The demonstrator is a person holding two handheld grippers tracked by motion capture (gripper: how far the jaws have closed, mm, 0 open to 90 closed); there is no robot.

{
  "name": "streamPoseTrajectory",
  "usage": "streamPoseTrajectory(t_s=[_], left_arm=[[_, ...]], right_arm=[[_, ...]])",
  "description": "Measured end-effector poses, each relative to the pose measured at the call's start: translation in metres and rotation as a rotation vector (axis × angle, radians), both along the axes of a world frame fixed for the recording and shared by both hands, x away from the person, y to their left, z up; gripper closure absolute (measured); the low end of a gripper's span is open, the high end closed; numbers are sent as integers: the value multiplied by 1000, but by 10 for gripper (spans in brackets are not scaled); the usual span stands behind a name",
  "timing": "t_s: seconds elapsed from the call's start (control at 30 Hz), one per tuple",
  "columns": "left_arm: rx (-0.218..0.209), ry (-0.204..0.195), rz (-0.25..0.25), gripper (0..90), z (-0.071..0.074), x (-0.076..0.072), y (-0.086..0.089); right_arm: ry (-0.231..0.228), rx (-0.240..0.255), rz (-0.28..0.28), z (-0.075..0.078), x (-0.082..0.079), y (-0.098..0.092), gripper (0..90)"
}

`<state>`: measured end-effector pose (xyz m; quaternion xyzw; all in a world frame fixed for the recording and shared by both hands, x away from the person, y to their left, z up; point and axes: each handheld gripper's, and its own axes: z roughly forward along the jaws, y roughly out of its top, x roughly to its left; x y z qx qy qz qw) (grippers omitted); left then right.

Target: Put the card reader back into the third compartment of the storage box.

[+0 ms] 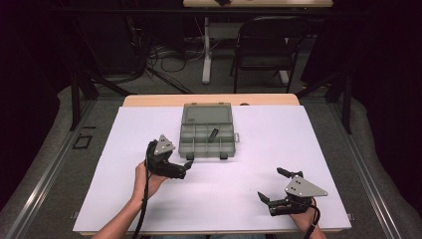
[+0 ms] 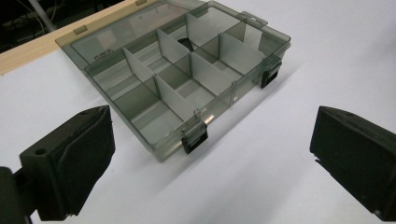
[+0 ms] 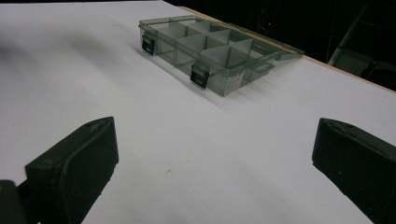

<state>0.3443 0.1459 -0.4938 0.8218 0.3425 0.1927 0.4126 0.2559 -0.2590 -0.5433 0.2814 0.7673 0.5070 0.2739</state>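
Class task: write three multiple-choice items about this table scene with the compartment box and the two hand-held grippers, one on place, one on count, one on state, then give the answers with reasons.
1. Which gripper is nearer the smoky grey clear plastic compartment box?
A. left gripper
B. right gripper
C. both equally near

2. How many black latches are on the box's front edge?
A. one
B. two
C. four

3. What state is the box's lid in?
A. shut and latched
C. taken off, lying apart
B. open, folded back flat

Answers: 1 A, the left gripper is just in front of the box while the right gripper is far off to the side. 2 B, two latches show. 3 B, the lid lies flat behind the open compartments.
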Motion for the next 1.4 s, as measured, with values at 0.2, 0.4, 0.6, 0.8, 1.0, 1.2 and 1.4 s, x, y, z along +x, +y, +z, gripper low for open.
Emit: streamPoseTrajectory(t_s=[0.2, 0.4, 0.6, 0.8, 1.0, 1.2, 1.4], left_arm=[[5, -7, 5, 1, -2, -10, 8], [7, -13, 9, 1, -5, -19, 15], [1, -23, 13, 0, -7, -29, 23], [-1, -34, 16, 0, -14, -39, 29], [-5, -47, 19, 0, -22, -49, 35], [-30, -65, 35, 0, -27, -57, 45], [-59, -88, 43, 0, -36, -66, 56]], right_arm=[[0, 1, -1, 0, 0, 0, 0], [0, 0, -1, 0, 0, 0, 0], [6, 1, 1, 0, 0, 0, 0], [8, 0, 2, 0, 0, 0, 0], [6, 2, 1, 0, 0, 0, 0], [5, 3, -1, 0, 0, -1, 0], [5, 0, -1, 0, 0, 0, 0]])
